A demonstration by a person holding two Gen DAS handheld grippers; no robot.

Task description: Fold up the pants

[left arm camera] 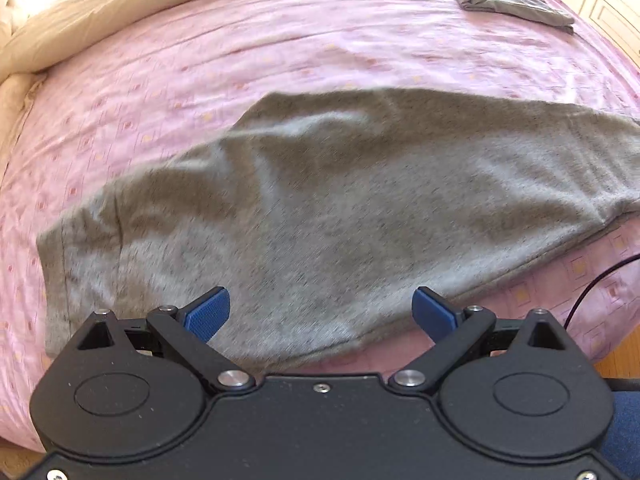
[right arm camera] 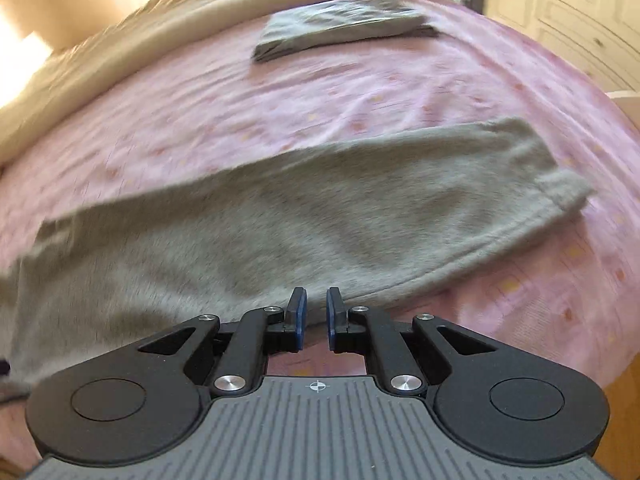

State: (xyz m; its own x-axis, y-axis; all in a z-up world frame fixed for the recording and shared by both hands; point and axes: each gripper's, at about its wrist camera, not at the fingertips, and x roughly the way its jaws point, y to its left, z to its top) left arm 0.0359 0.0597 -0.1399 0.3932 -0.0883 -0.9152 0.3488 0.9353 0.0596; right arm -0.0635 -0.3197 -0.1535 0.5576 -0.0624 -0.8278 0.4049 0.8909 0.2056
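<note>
— Where do the pants (left arm camera: pixel 304 216) lie now?

— Flat on the pink bedspread (left arm camera: pixel 280 40), already doubled leg over leg by the look of it. The long axis runs across the bed, side to side in front of both claws.

— And the claws?

— The left gripper (left arm camera: pixel 322 312) hangs over the near edge with its jaws spread wide, nothing between them. The right gripper (right arm camera: pixel 316 318) has only a narrow gap, empty too; the cloth lies under and beyond its tips.

— Which end belongs to which hand?

— The waistband end sits off to the left of the left claw. The cuff (right arm camera: pixel 560 184) lies to the right of the right claw. So I'd judge each hand is nearer its own end, and the next fold goes end to end along that axis.

— Anything else up there?

— A folded grey garment (right arm camera: pixel 340 24) lies well apart, near the beige blanket (right arm camera: pixel 160 28).
</note>
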